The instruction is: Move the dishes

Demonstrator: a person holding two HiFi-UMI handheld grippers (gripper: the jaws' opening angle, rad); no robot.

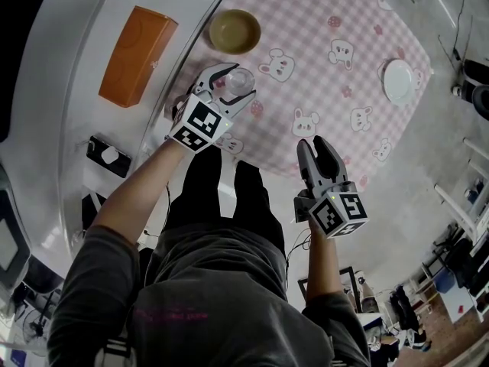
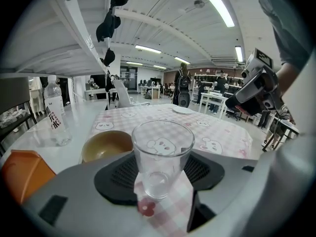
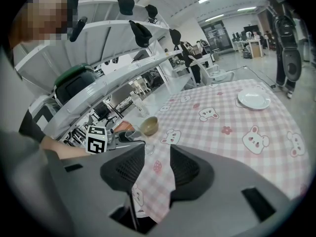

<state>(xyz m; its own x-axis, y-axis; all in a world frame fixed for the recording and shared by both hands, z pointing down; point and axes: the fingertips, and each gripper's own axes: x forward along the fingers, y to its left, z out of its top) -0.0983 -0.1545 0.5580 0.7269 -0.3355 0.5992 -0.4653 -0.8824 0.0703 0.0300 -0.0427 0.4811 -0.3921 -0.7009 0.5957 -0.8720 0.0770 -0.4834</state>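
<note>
At five o'clock, the right tool [image 1: 315, 145] hung over the bench [image 1: 306, 29] edge, jaws apart, empty. At eleven o'clock, the left tool [image 1: 235, 80] pinched an upright glass [image 2: 160, 157] standing near that edge. Its smooth walls could slip when lifted, or it could knock the bowl [image 1: 234, 30] just beyond.

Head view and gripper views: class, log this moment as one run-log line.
left gripper: jaws flank glass on tablecloth, grip unclear | right gripper: open, empty | bowl, plate: not held
</note>
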